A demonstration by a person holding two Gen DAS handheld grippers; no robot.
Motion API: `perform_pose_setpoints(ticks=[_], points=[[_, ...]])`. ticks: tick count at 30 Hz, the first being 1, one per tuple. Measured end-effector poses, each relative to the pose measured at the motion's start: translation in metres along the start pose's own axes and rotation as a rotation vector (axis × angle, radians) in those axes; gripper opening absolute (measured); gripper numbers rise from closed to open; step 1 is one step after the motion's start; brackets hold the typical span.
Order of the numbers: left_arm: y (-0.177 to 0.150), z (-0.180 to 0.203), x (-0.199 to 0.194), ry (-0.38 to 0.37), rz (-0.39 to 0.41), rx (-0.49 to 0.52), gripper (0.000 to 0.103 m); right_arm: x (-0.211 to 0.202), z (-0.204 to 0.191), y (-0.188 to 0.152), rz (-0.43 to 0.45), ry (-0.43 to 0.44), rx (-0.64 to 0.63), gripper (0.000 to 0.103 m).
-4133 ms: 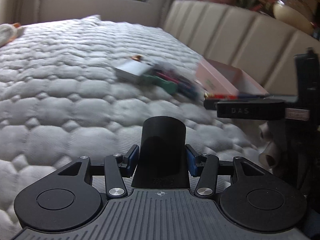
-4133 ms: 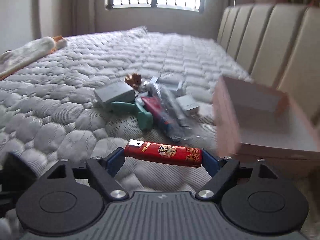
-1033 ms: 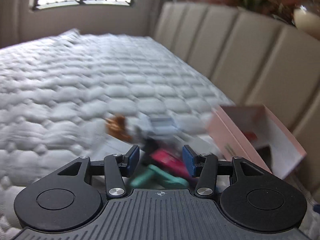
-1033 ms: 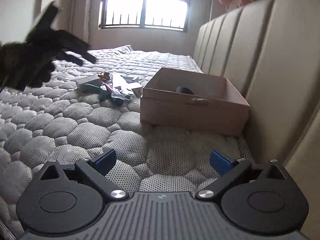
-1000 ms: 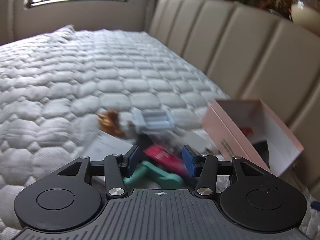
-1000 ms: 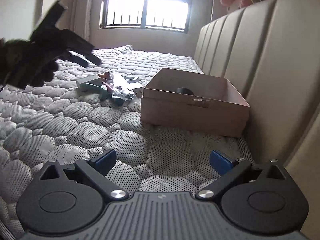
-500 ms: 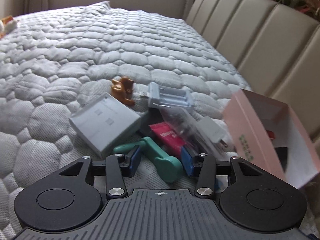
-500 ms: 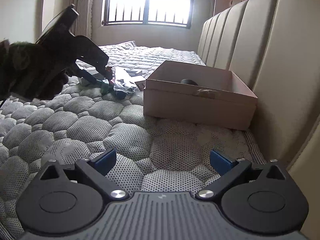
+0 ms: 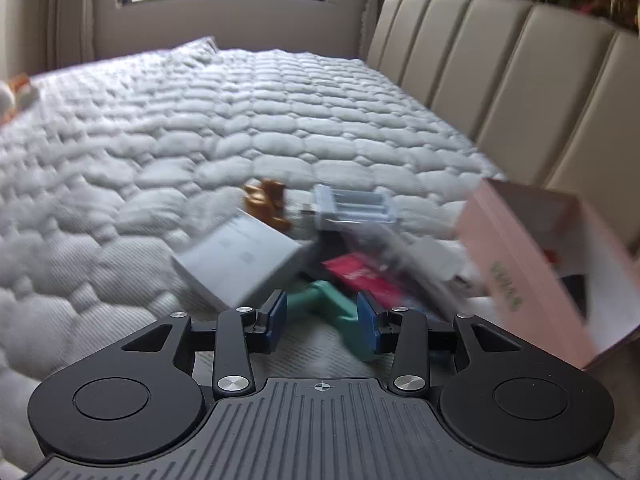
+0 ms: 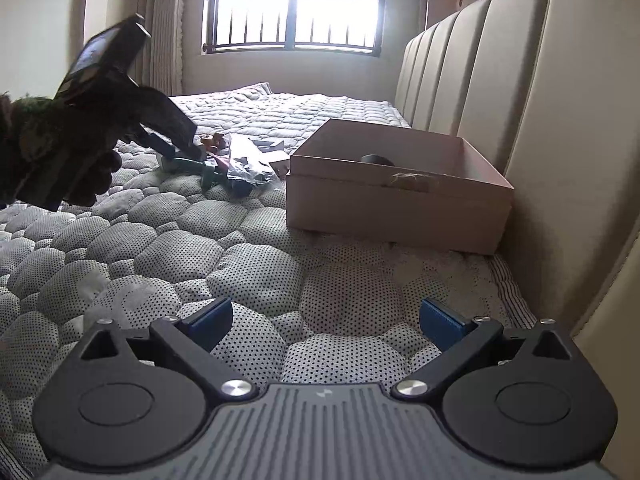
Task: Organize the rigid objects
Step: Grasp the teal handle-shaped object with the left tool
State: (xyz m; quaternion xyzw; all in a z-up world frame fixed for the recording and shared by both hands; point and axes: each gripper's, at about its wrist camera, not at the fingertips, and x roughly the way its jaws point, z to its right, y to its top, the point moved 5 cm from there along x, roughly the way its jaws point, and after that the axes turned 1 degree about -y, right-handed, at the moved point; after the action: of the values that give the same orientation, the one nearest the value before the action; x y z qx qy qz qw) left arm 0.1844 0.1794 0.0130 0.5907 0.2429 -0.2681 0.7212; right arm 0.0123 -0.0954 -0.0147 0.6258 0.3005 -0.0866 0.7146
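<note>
A pile of small objects lies on the quilted bed: a teal tool, a grey flat box, a red packet, a brown bear figure, a clear battery case and a clear bag. My left gripper is open low over the pile, its blue pads on either side of the teal tool's handle. The pink box stands to the right and holds a black object. My right gripper is open and empty above the mattress, well short of the box.
The padded beige headboard runs along the right side close behind the box. The quilted mattress stretches left and far toward the window. The hand with the left gripper shows at the left of the right wrist view.
The left gripper has dropped the black object and the right the red lighter, both now empty. The left gripper has come down over the pile, its pads now around the teal tool.
</note>
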Motion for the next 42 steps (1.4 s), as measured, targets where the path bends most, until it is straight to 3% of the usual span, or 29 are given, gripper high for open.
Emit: perform_pose_setpoints(ticks=[3,9,15,23,27,28,33,34,40,42], points=[[-0.002,0.01,0.008,-0.025,-0.03,-0.021,0.042,0.002,0.001,-0.001,-0.01,0.004,0.007,0.1],[-0.001,0.021,0.03,0.06,-0.068,0.049,0.045,0.001,0.0,-0.003,-0.011,0.002,0.009,0.1],[-0.005,0.012,0.015,0.104,-0.067,0.143,0.051,0.002,0.0,-0.004,-0.019,0.003,0.011,0.1],[-0.005,-0.007,0.017,0.043,-0.064,0.033,0.053,0.004,-0.001,-0.005,-0.022,-0.001,0.007,0.1],[-0.002,-0.002,0.03,0.05,-0.05,-0.009,0.04,0.004,-0.002,-0.005,-0.023,0.001,0.008,0.1],[-0.001,0.001,0.034,0.063,-0.047,-0.002,0.032,0.004,-0.002,-0.005,-0.023,0.002,0.008,0.1],[-0.003,0.011,0.037,0.126,-0.011,0.062,0.022,0.005,0.0,-0.006,-0.024,0.008,0.016,0.1],[-0.005,0.011,0.033,0.111,0.005,0.069,0.015,0.005,0.001,-0.006,-0.023,0.008,0.018,0.1],[-0.03,0.013,-0.008,0.004,0.033,0.122,0.014,0.0,-0.001,0.008,0.004,0.046,0.002,0.09],[-0.042,0.009,-0.026,-0.037,0.029,0.115,0.014,0.001,-0.008,0.02,0.013,0.069,-0.029,0.077]])
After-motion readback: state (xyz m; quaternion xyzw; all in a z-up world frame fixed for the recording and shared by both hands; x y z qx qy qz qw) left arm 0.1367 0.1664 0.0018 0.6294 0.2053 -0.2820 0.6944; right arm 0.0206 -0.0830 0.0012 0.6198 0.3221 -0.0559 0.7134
